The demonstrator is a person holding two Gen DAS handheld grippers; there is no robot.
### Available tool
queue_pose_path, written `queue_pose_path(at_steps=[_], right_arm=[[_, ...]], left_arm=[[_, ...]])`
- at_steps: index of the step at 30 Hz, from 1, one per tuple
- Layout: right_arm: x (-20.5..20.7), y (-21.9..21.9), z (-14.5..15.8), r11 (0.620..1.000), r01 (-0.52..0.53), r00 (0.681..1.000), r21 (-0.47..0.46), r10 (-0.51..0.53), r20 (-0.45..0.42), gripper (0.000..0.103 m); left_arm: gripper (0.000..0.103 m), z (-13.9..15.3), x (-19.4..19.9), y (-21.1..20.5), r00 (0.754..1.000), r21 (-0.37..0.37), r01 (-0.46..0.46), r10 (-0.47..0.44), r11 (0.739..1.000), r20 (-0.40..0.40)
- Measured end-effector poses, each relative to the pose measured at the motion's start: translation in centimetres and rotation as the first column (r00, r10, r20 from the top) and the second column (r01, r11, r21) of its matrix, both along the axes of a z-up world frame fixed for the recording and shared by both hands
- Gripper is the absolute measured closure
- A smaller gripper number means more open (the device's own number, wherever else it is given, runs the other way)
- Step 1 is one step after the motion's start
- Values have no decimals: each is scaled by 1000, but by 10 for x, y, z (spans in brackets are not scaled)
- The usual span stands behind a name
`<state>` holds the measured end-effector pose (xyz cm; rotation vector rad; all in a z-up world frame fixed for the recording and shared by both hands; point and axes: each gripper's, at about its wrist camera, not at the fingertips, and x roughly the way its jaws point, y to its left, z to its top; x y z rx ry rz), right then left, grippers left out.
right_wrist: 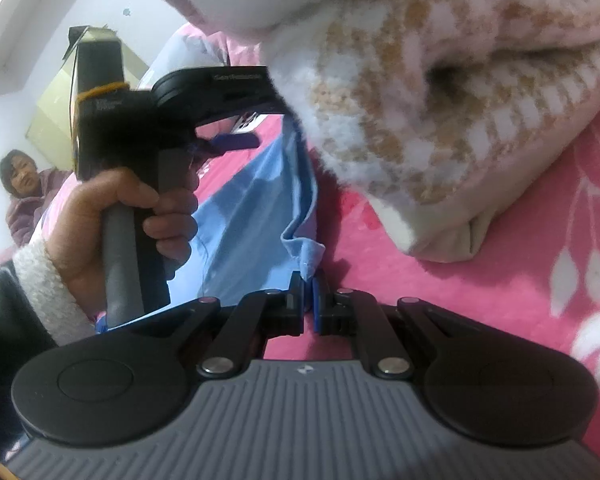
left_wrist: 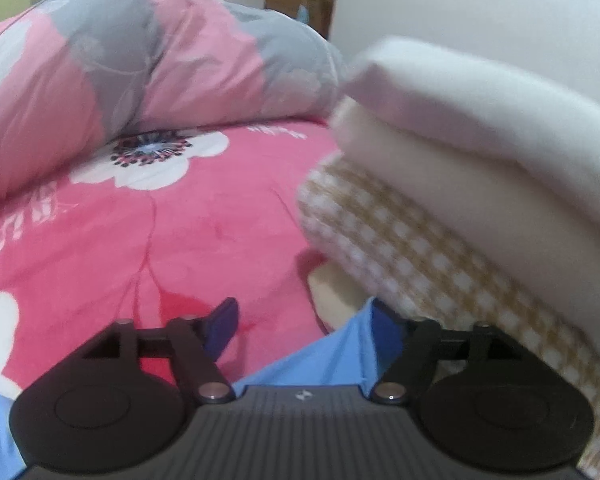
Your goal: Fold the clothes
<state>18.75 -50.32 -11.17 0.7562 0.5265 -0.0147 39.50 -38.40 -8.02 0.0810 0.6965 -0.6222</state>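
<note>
Right hand-held gripper (right_wrist: 310,300): clamped tight on a corner of the light blue cloth garment (right_wrist: 252,216).
Bed: pink floral fleece blanket (left_wrist: 148,240) covers it.
Folded pile (left_wrist: 460,184): cream, white and tan-checked fabrics stacked, overhanging the blue garment's far edge.
Garment: spread on the blanket.
Left hand-held gripper (left_wrist: 304,320): jaws spread wide, blue cloth lying between them, ungripped.

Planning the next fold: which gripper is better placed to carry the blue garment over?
Right, probably. The right gripper is already shut on the blue garment edge. The left gripper is open; the cloth lies between its fingers, ungripped.
</note>
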Motion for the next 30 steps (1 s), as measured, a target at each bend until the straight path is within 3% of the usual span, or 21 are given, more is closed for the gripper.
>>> queue_pose_path(at_steps=[5,9,15,20,30], right_arm=[[-2,1,0,1000,10,1000,7,-10,-2,99],[-7,-1,0,1000,16,1000,16,-16,-1,99],[-12,-4,-3,999,29,1000,34,-29,-1,99],[-14,-4,-4,999,26,1000,40,-26,-2,99],[-18,-8,-8,998,29,1000,58,-29,-3,99]], left_arm=[[21,8,4,11,1000,-61,-3,2,998,-12],[19,11,6,8,999,-62,9,-12,998,-46],[19,-1,8,-6,997,19,-30,32,999,-76],[10,4,-5,-6,999,91,-13,10,996,31],[10,27,4,20,996,-17,-68,67,998,-60]])
